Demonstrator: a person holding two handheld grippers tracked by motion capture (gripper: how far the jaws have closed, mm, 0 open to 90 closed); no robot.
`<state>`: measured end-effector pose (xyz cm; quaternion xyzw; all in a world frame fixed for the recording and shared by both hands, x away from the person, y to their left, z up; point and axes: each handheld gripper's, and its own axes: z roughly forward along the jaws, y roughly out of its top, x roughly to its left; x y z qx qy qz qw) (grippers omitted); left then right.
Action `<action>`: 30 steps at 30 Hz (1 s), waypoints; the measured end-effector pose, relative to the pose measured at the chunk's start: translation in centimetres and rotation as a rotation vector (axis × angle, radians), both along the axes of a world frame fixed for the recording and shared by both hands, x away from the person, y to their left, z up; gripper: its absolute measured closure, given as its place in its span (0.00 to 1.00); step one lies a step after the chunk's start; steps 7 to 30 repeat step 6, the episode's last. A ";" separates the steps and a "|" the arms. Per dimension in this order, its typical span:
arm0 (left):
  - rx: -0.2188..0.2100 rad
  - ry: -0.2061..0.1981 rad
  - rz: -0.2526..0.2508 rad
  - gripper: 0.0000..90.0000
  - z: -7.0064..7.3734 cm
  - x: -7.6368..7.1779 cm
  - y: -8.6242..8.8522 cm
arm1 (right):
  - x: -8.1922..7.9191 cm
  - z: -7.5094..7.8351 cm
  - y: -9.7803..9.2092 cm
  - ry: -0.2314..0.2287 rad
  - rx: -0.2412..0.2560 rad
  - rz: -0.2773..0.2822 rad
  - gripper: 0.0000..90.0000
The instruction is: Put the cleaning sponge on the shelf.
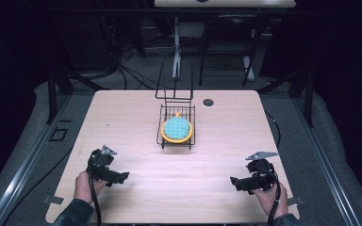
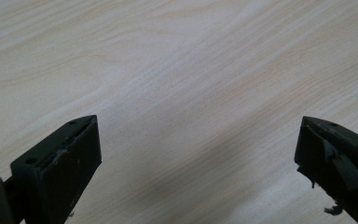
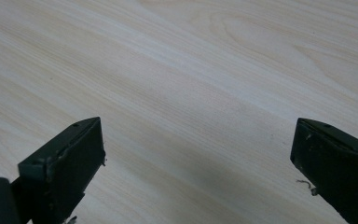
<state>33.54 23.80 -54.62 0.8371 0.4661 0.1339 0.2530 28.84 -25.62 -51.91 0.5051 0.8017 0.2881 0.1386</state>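
High view: a wire rack [image 1: 176, 126] at the middle of the bench [image 1: 122, 122] holds an orange-rimmed blue plate [image 1: 176, 129]; left gripper [image 1: 122, 177] and right gripper [image 1: 235, 181] rest near the front corners.
Left gripper view: fingers [image 2: 60, 172] wide apart over bare bench, holding nothing.
Right gripper view: fingers [image 3: 65, 168] wide apart, empty.

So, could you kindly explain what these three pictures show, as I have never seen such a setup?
There is no robot here. A person sits at a wooden table and holds a hand-operated gripper in each hand. The high view looks down from above: the left gripper is near the table's front left, the right gripper near its front right. Toward the middle stands a black wire rack holding an orange-rimmed dish with a blue inside. The other two pictures come from cameras riding on the grippers, looking along their black jaws at bare wood. In both, the jaws stand wide apart with nothing between them, so nothing is held.
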 end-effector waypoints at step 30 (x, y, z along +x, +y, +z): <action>-0.010 0.004 -0.002 0.00 0.0 0.1 0.0 | 0.3 -0.4 -0.1 0.024 -0.014 0.011 0.03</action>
